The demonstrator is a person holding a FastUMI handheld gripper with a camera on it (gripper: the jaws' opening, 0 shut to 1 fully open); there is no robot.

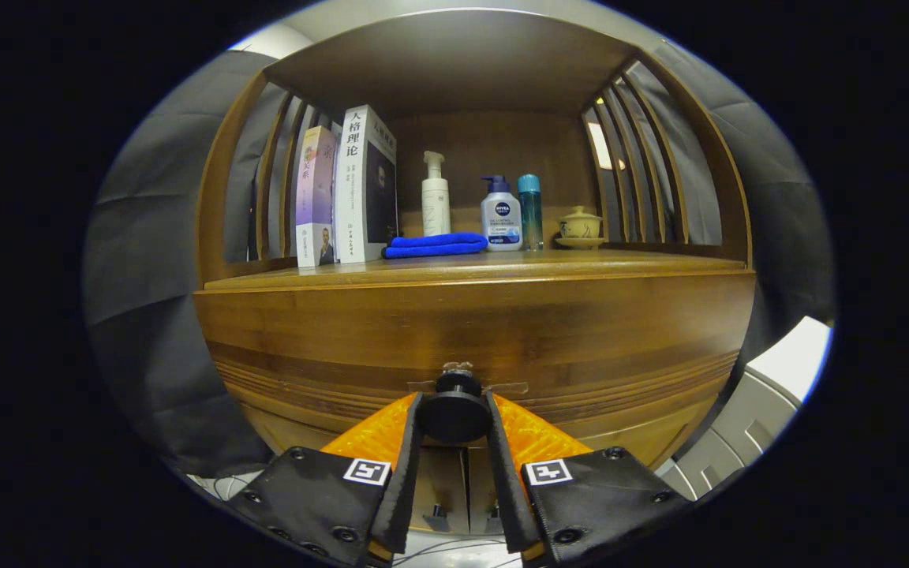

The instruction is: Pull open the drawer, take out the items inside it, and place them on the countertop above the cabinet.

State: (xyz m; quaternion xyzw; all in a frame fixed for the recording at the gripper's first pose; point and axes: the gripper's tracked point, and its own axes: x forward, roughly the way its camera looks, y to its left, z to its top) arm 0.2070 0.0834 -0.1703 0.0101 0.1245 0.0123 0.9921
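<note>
Right now I am holding the gripper (454, 418) against the front of the wooden cabinet (265, 331), and its two fingers are pressing in on the round dark drawer knob (454, 414) from either side — clamped on it, one finger on each flank. The knob is sitting at the middle of the drawer front (581, 347), which is lying flush with the cabinet face, so the drawer is looking closed and I cannot see what is inside.

Above the drawer the countertop (596, 264) is carrying a row of things. Toward its left edge two books (348, 189) are standing upright side by side. Just beside them, nearer the front edge, a folded blue cloth (435, 244) is lying flat. Behind the cloth a white pump bottle (435, 197) is standing, then a shorter pump bottle with a blue cap (500, 217), with a slim teal bottle (530, 209) touching or nearly touching it — I cannot tell which. Toward the right edge a small lidded teacup (580, 226) is resting on a saucer
</note>
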